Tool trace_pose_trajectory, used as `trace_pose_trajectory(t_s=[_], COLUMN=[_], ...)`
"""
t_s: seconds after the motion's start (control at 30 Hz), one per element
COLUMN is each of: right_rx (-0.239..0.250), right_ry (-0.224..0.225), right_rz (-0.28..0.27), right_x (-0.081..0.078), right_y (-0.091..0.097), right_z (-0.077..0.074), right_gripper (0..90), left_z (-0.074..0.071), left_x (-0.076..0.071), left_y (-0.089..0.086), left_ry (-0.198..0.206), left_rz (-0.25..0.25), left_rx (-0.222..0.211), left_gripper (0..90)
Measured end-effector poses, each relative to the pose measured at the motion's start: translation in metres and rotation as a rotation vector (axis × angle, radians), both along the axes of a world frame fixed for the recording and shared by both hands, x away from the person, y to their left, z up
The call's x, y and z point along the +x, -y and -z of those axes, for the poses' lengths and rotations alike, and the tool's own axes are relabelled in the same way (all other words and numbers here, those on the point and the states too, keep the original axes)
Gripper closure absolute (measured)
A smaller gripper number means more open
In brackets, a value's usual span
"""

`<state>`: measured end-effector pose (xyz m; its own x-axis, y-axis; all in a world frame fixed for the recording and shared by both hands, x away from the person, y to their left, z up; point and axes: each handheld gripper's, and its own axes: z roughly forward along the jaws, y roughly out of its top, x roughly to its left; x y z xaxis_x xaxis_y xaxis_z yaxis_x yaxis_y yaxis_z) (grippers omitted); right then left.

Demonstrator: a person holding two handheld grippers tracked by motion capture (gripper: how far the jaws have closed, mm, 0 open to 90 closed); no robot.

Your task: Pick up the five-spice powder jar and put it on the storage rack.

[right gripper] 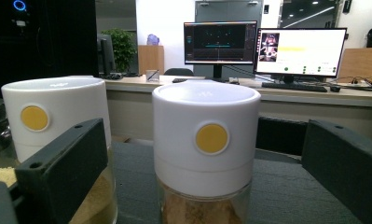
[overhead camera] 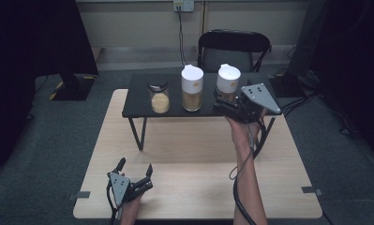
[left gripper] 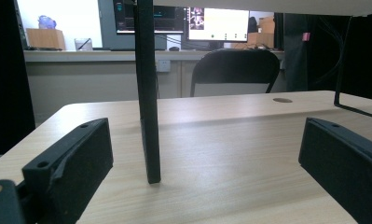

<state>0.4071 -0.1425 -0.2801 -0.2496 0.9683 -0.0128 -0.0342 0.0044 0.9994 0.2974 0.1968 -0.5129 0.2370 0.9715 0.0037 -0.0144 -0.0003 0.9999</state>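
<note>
Three jars stand in a row on a black raised shelf [overhead camera: 138, 110]. The right-hand jar [overhead camera: 228, 80] [right gripper: 206, 140] has a white lid with a yellow dot and brown powder inside. My right gripper [overhead camera: 223, 103] [right gripper: 200, 168] is open at its near side, with one jaw on each side of the jar and a gap on both. The middle jar [overhead camera: 192, 88] [right gripper: 58, 121] looks the same. A short jar with a black lid [overhead camera: 159, 98] stands at the left. My left gripper [overhead camera: 136, 165] [left gripper: 207, 154] rests open and empty on the wooden table [overhead camera: 194, 154].
The shelf's thin black leg [left gripper: 148, 116] [overhead camera: 137, 133] stands just ahead of my left gripper. A black folding chair [overhead camera: 234, 49] is behind the table. Cables trail across the floor at the right [overhead camera: 306, 96]. Bare tabletop lies between the two grippers.
</note>
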Motion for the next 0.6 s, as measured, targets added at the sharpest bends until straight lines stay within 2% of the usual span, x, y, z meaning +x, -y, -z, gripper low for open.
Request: trace_pose_trajectory(t_s=[0.6], right_rx=[0.020], right_ry=[0.006], right_rz=[0.009], right_x=[-0.014], right_y=[0.009], right_z=[0.011], right_gripper=[0.0], left_z=[0.000], left_x=[-0.001], left_y=[0.000], left_ry=[0.000], left_rz=[-0.003], left_rx=[0.000], left_gripper=[2.3])
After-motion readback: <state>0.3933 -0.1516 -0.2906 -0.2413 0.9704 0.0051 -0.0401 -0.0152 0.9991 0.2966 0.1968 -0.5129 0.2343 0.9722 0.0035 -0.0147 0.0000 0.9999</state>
